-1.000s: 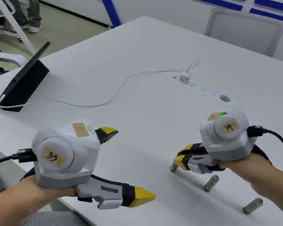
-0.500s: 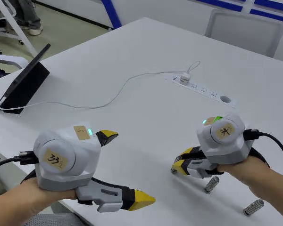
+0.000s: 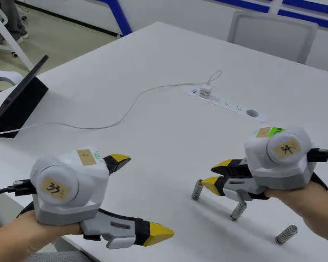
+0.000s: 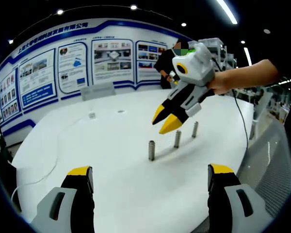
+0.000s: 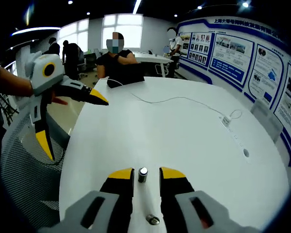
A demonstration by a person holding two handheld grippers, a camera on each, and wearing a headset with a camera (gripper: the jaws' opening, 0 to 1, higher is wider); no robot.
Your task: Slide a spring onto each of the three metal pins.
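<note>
Head view: three coils stand upright in a row on the bench [image 3: 153,71] at the person's right, namely first spring [image 3: 197,189], second spring [image 3: 238,210] and third spring [image 3: 286,234], each apart from the next. They stand unaided, so I judge each is seated on a pin; the shafts are hidden inside the coils. Right gripper [image 3: 217,174] hovers just beside the first spring, tips pointing left and slightly down, jaws a little parted with nothing between them, wrist roughly level. Left gripper [image 3: 138,197] sits low at the near-left, well apart from the springs, jaws spread wide and empty — reads as idle, out of the way. Left gripper view: the springs line up mid-bench and the right gripper hangs above them, angled down, tips clear of the coils, no contact. Right gripper view: looking along its own jaws, the pin top [image 5: 143,171] of what I take to be the first spring is framed in the gap with bench showing either side, so it is lined up but not clamped. Another coil sits lower, between the jaw bodies. The left gripper shows at that view's left, jaws wide apart. Judgement: all three look loaded, so the task is near done — the pose reads as a check, not a carry.
</note>
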